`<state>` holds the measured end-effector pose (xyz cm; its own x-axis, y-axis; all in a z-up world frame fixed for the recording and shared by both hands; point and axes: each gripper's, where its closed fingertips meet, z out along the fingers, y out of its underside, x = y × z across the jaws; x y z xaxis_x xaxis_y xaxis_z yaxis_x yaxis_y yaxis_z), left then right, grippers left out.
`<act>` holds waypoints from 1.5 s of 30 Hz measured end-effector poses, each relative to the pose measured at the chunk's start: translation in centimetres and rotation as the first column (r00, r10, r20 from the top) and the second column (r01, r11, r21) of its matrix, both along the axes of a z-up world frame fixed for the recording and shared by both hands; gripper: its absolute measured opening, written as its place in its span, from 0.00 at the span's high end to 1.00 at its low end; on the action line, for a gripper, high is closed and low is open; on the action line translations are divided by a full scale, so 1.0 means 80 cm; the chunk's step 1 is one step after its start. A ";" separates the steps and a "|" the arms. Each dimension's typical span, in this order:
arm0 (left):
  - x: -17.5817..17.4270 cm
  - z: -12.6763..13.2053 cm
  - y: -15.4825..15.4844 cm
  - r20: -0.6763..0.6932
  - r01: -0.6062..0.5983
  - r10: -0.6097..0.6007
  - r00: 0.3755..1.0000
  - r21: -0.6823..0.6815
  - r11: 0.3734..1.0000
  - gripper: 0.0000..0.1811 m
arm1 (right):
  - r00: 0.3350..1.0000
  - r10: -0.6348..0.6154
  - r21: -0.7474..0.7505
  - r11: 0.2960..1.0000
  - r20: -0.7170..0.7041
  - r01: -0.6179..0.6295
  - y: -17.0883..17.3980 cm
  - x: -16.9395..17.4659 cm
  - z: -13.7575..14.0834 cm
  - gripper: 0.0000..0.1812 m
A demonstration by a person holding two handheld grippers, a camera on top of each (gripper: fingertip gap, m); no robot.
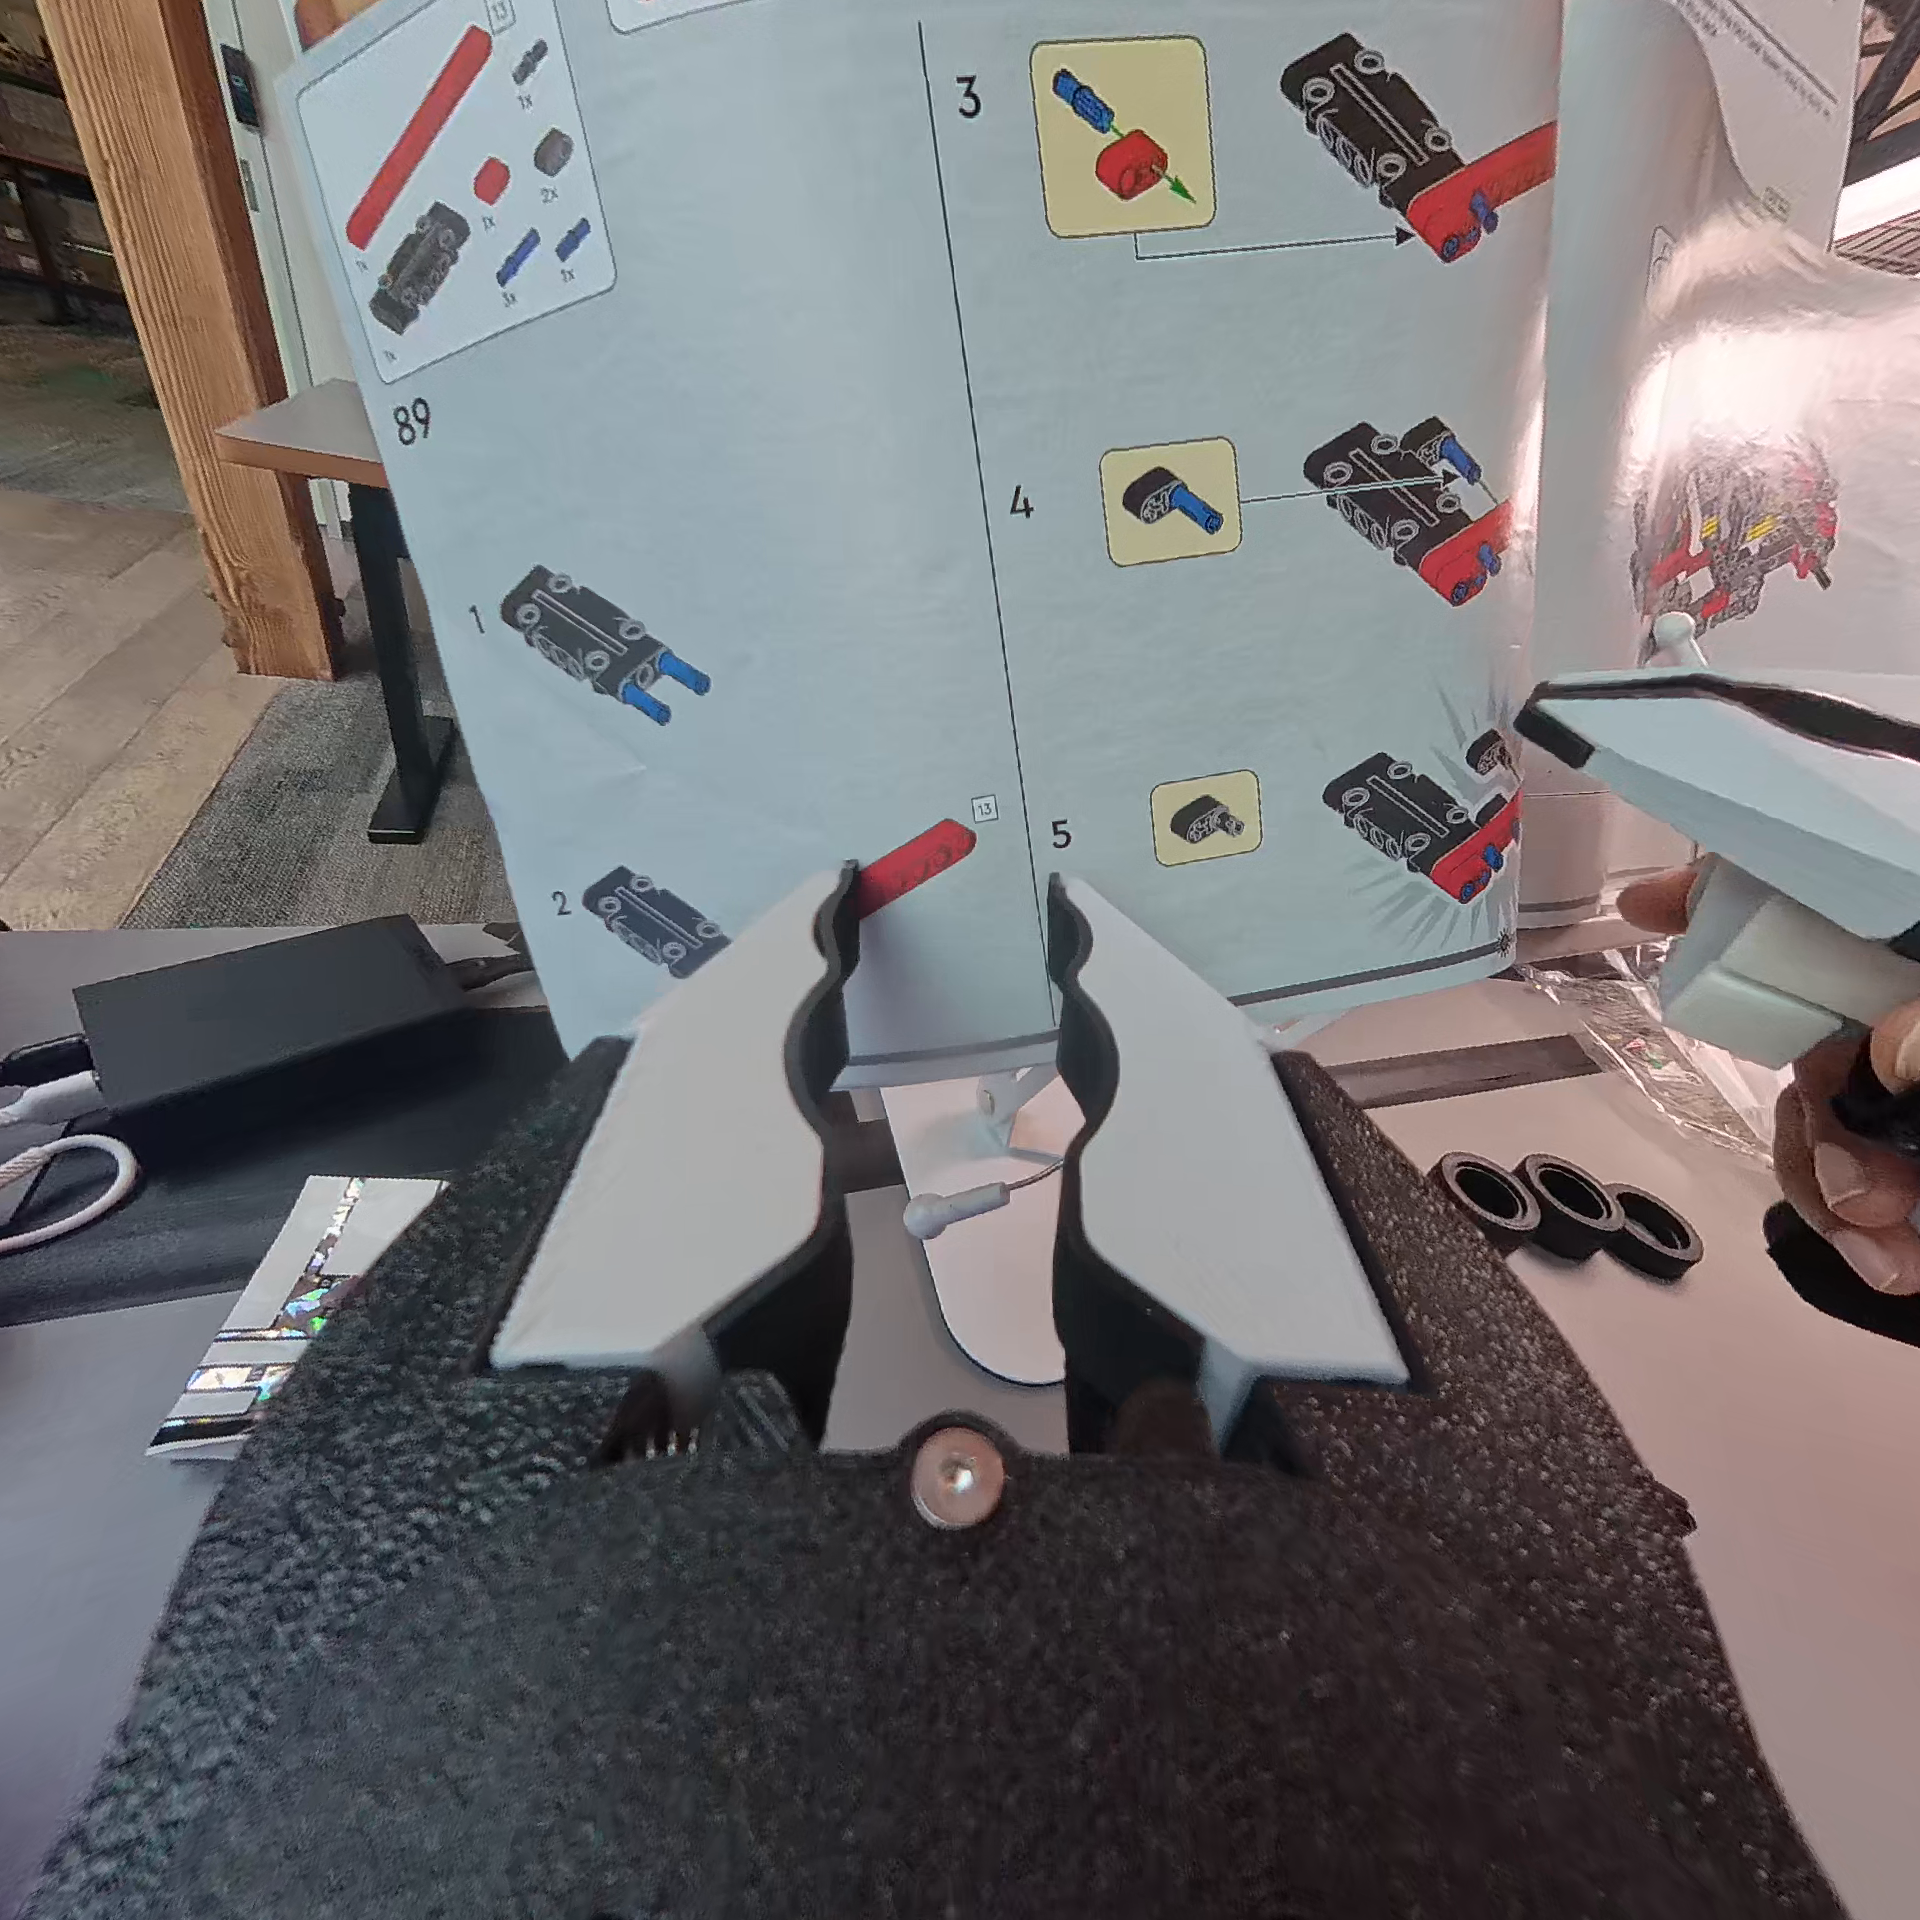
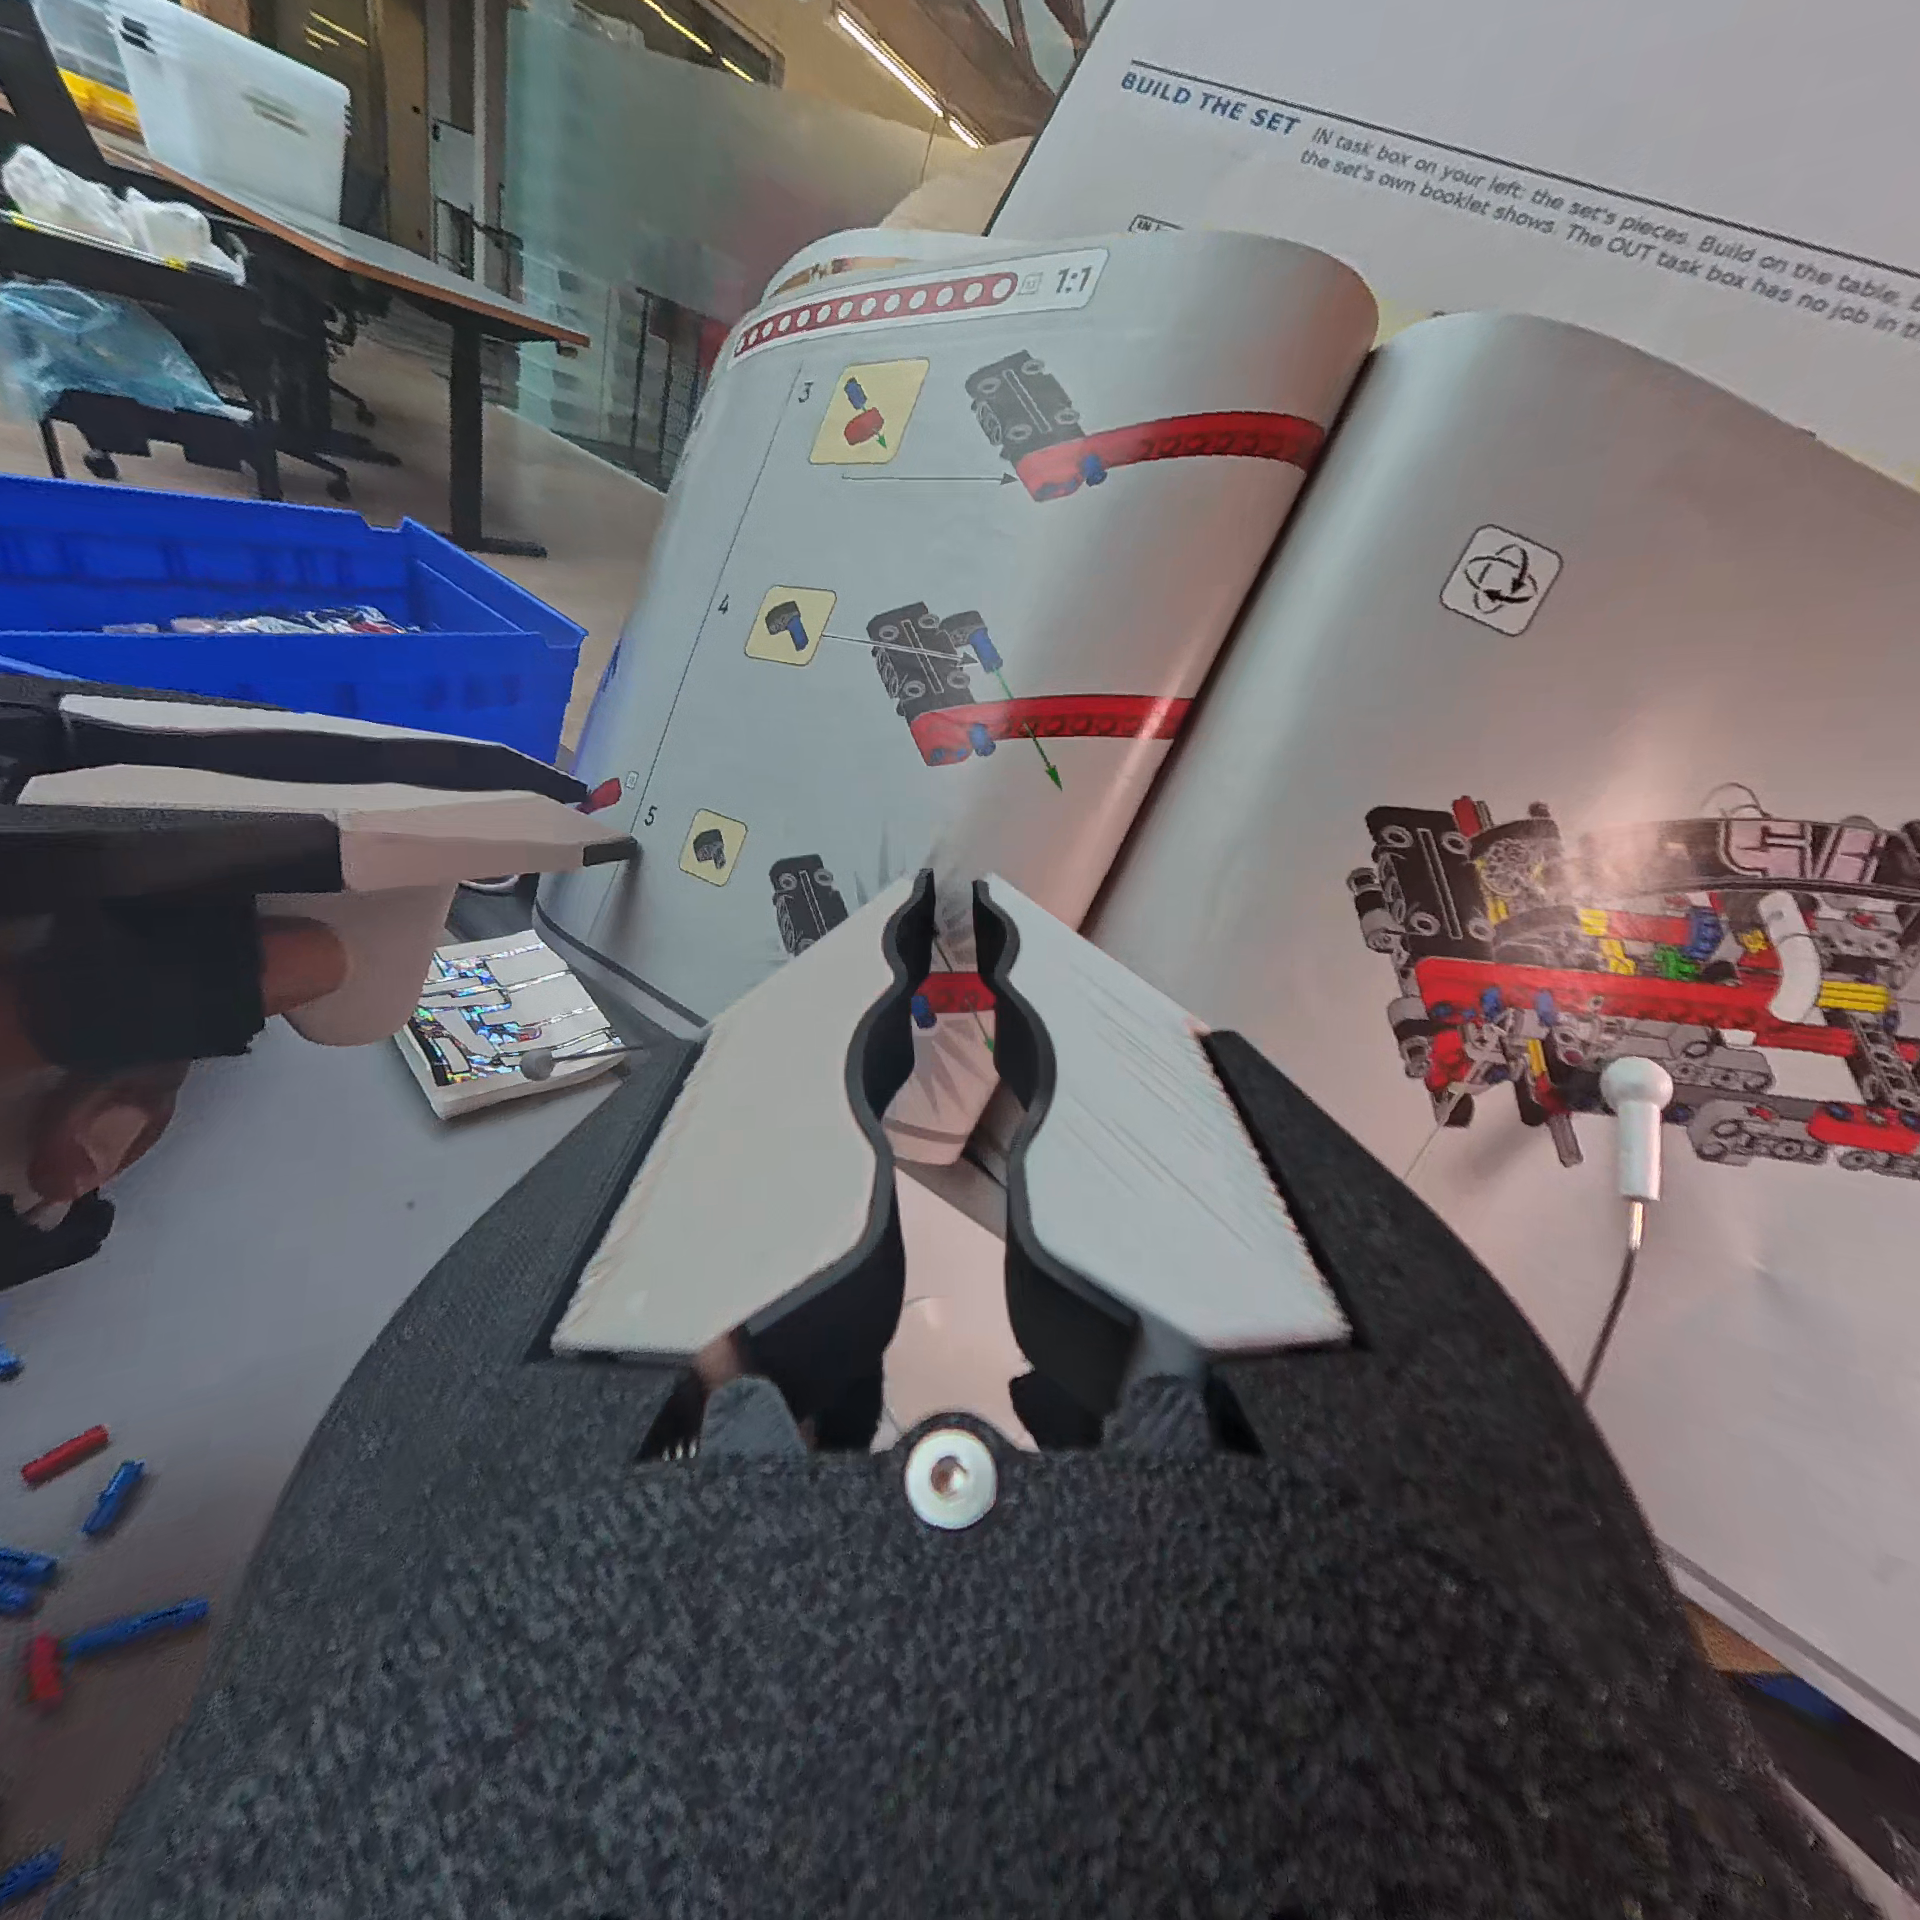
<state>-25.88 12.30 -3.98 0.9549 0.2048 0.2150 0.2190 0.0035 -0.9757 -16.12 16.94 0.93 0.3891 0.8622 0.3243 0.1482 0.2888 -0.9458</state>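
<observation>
Up close, the left hand-held gripper (image 1: 951, 894) has its pale, wavy-edged fingers spread, nothing between them, pointing at the lower edge of a glossy booklet (image 1: 831, 499) propped upright on a white stand (image 1: 987, 1278). The right hand-held gripper (image 2: 953, 894) has its fingers nearly pressed together around the curling bottom edge of the left page; whether they actually pinch the paper is hard to tell. The booklet's right page (image 2: 1455, 831) runs out of view. Three black rubber rings (image 1: 1569, 1210) sit in a row on the smooth grey table (image 1: 1662, 1507), just beside the person's right hand. A shiny foil sticker sheet (image 2: 509, 1013) lies flat near the booklet. Small red and blue pegs (image 2: 94, 1475) are scattered at the table's left edge, with a blue plastic bin (image 2: 312, 665) behind.
</observation>
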 end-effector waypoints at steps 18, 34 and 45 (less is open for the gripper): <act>-0.004 0.020 -0.005 0.011 -0.020 0.019 1.000 0.060 0.998 0.67 | 0.996 -0.085 -0.039 0.996 0.007 0.085 0.038 0.063 -0.036 0.85; 0.009 0.045 0.002 -0.077 0.006 -0.004 0.997 0.028 1.000 1.00 | 0.986 -0.167 -0.105 0.981 -0.009 0.166 0.089 0.114 -0.041 0.81; 0.001 0.038 0.024 -0.035 -0.045 0.043 0.998 -0.059 0.997 0.65 | 0.998 -0.067 -0.057 0.996 -0.015 0.066 0.043 0.086 -0.025 0.81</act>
